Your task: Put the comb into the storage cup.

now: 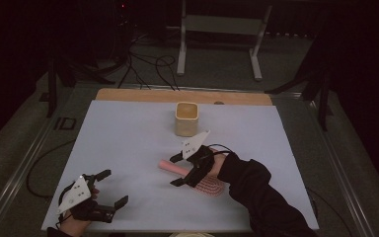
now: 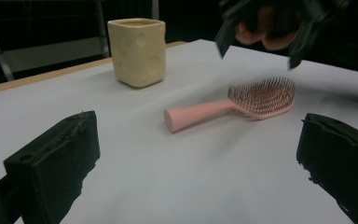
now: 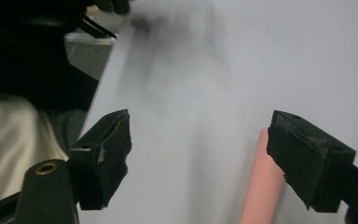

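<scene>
A pink hairbrush (image 1: 170,167) lies on the white board (image 1: 128,133), bristles up, with its handle pointing left and its head (image 2: 263,97) toward the person. My right gripper (image 1: 175,171) hovers over the handle where it meets the head, jaws open. In the right gripper view the handle (image 3: 258,196) lies just inside the right-hand jaw and partly behind it, and no pad touches it; that gripper (image 3: 200,144) has only board between its tips. My left gripper (image 1: 116,186) rests open near the board's front left corner, nothing between its jaws (image 2: 198,133).
A pale yellow square cup (image 1: 186,118) with round dimples (image 2: 137,51) stands upright behind the brush, near the board's far edge. A wooden strip (image 1: 128,94) borders the far side. Beyond it are a metal stand (image 1: 219,29) and floor cables (image 1: 148,64).
</scene>
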`<state>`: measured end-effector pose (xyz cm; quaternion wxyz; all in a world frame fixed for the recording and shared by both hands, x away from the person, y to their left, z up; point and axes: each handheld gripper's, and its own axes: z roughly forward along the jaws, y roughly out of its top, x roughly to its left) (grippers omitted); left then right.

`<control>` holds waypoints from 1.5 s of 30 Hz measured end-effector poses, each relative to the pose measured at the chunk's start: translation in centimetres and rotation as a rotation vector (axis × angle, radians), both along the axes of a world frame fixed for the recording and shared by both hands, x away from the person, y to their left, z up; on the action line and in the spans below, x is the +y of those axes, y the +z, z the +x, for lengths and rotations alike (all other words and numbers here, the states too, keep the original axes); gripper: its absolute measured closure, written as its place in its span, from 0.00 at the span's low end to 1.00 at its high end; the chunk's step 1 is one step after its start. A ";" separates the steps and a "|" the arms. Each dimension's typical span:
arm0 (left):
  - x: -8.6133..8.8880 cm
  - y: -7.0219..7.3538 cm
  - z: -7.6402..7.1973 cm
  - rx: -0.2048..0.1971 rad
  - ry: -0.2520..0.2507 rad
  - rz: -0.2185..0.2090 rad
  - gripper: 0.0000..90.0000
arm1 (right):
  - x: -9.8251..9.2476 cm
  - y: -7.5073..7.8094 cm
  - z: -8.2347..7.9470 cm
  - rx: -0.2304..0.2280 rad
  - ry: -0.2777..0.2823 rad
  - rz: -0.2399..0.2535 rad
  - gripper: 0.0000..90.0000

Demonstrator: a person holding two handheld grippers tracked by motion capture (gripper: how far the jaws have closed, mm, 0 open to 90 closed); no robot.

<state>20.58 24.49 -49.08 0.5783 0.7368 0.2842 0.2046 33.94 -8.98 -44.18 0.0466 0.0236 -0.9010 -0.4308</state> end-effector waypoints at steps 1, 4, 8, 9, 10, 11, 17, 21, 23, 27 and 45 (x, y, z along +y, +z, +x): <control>0.0 0.0 0.0 0.002 0.002 -0.005 0.00 | 0.3 -0.4 0.1 0.003 0.001 -0.014 0.25; 0.1 0.0 0.1 -0.002 0.006 -0.012 0.00 | 0.8 -0.9 0.3 -0.002 0.010 -0.043 0.28; 0.1 0.0 0.0 0.001 0.000 -0.011 0.00 | 1.3 -1.2 0.5 -0.004 0.013 -0.058 0.29; 0.1 0.0 0.0 0.001 0.001 -0.012 0.00 | 1.4 -1.3 0.6 -0.017 0.007 -0.064 0.30; 0.1 0.0 0.0 0.003 0.001 -0.011 0.00 | 1.8 -1.4 0.7 -0.015 0.008 -0.074 0.34; 0.1 0.0 0.0 0.003 0.001 -0.011 0.00 | 1.9 -1.5 0.6 -0.022 0.006 -0.079 0.36; 0.1 0.0 0.0 0.002 -0.001 -0.015 0.00 | 2.7 -1.9 0.5 -0.037 0.008 -0.109 0.52; 0.1 0.0 0.0 0.001 -0.002 -0.015 0.00 | 3.1 -2.3 0.4 -0.082 0.038 -0.142 0.67; 0.1 0.0 0.0 -0.001 -0.001 -0.016 0.00 | 3.3 -2.7 0.3 -0.110 0.058 -0.168 0.72; 0.1 0.0 0.0 0.001 -0.003 -0.014 0.00 | 3.6 -3.3 0.2 -0.149 0.093 -0.196 0.82; 0.3 0.0 0.1 0.007 -0.001 -0.023 0.00 | 4.4 -4.0 1.0 -0.162 0.081 -0.283 1.00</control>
